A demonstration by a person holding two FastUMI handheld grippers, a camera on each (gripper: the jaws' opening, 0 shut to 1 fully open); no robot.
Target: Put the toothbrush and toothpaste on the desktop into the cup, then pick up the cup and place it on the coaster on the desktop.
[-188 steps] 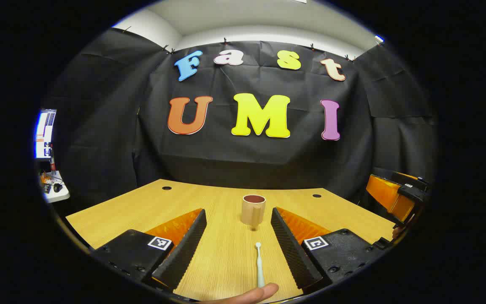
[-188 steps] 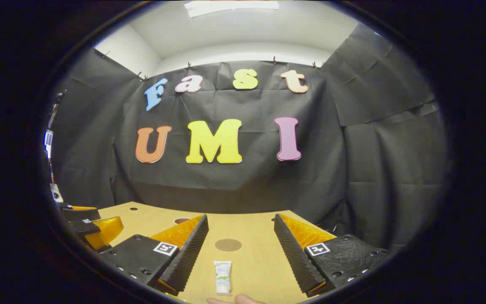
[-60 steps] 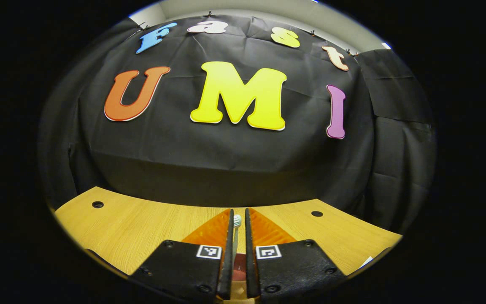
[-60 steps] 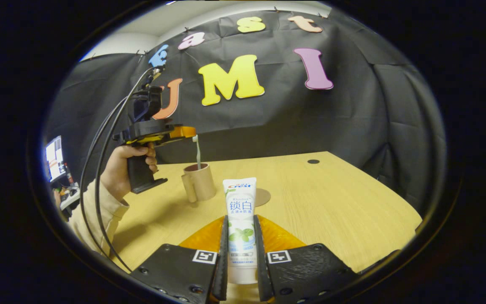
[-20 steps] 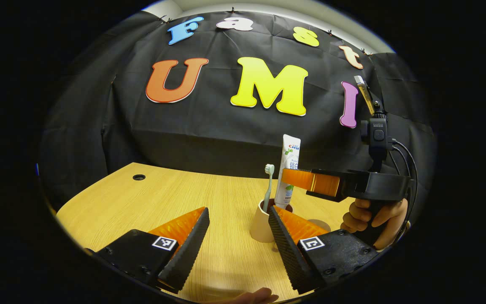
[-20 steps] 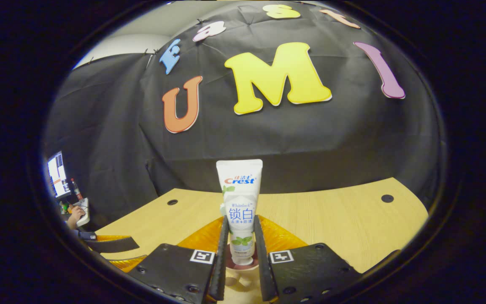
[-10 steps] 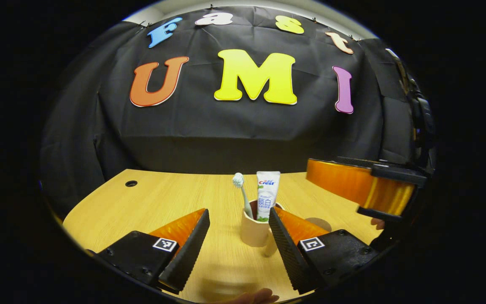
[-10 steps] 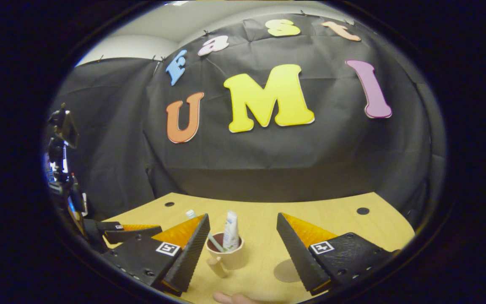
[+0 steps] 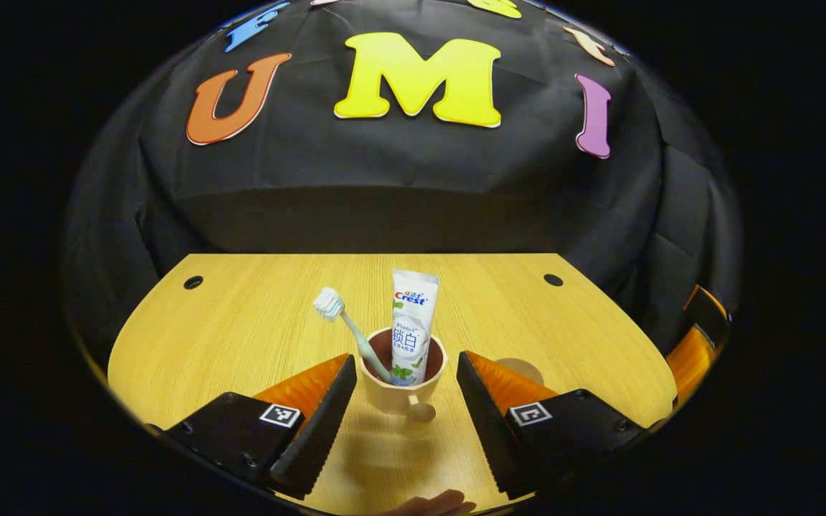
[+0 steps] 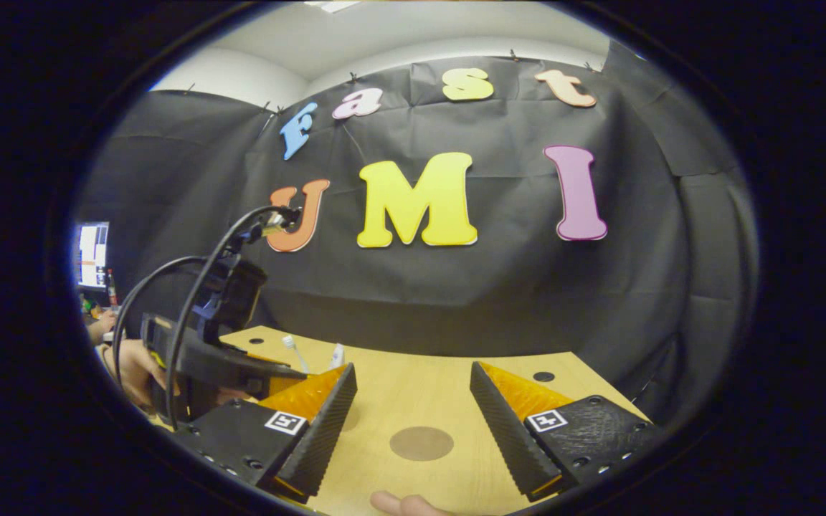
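A beige cup [image 9: 393, 390] stands on the wooden desktop [image 9: 241, 322], handle toward me. A pale green toothbrush [image 9: 347, 328] leans left in it, and a white toothpaste tube [image 9: 413, 322] stands upright in it. My left gripper [image 9: 404, 362] is open, one finger on each side of the cup, apart from it. The round brown coaster [image 9: 524, 368] lies just right of the cup, partly behind a finger. In the right gripper view my right gripper [image 10: 413, 369] is open and holds nothing, with the coaster [image 10: 421, 443] between its fingers on the desk. The toothbrush head [image 10: 287, 342] and tube top [image 10: 338, 355] show at the left.
In the right gripper view a hand [image 10: 133, 369] holds the left gripper [image 10: 219, 362] with its cables at the left. Two cable holes [image 9: 193, 282] [image 9: 553, 279] sit near the desk's far edge. A monitor [image 10: 90, 254] glows at the far left.
My left gripper has moved in and tipped down, so the cup now sits between its open fingers. My right gripper has drawn back to the right, away from the cup, and now faces the coaster.
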